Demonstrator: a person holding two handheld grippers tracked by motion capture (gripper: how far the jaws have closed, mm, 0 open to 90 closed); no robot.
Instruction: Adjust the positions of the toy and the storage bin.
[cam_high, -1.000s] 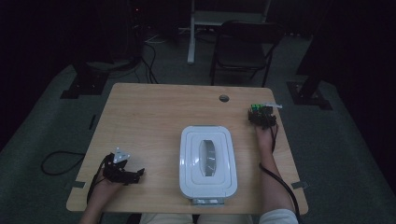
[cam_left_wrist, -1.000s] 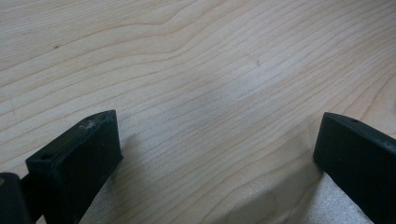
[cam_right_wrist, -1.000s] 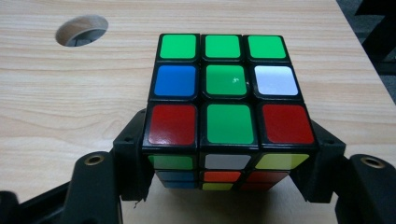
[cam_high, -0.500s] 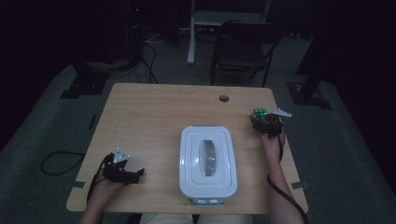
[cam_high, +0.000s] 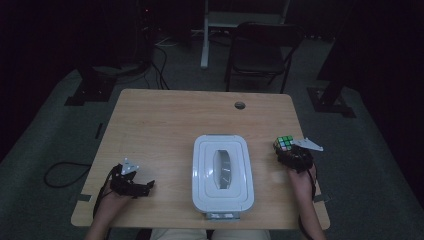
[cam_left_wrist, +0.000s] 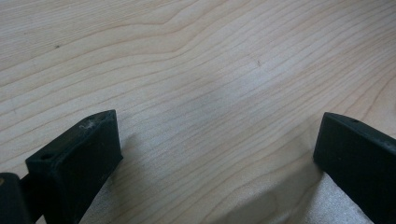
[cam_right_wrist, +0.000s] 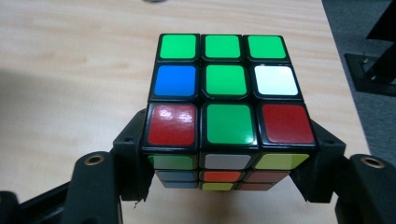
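Note:
A scrambled Rubik's cube (cam_right_wrist: 224, 107), mostly green on top, is clamped between the black jaws of my right gripper (cam_right_wrist: 224, 172). From above, the cube (cam_high: 284, 144) and right gripper (cam_high: 292, 155) hang over the table's right side, just right of the white lidded container (cam_high: 222, 172). My left gripper (cam_high: 145, 186) rests near the front left corner of the wooden table (cam_high: 165, 120). Its jaws stand wide apart over bare wood, with the left gripper (cam_left_wrist: 215, 154) holding nothing.
The white container has a clear window in its lid and sits at the table's front centre. A round cable hole (cam_high: 240, 105) lies near the far edge. A black chair (cam_high: 260, 55) and stands are on the floor behind the table.
My right gripper has carried the cube back from the far right part of the table toward the person. The left gripper has stayed put.

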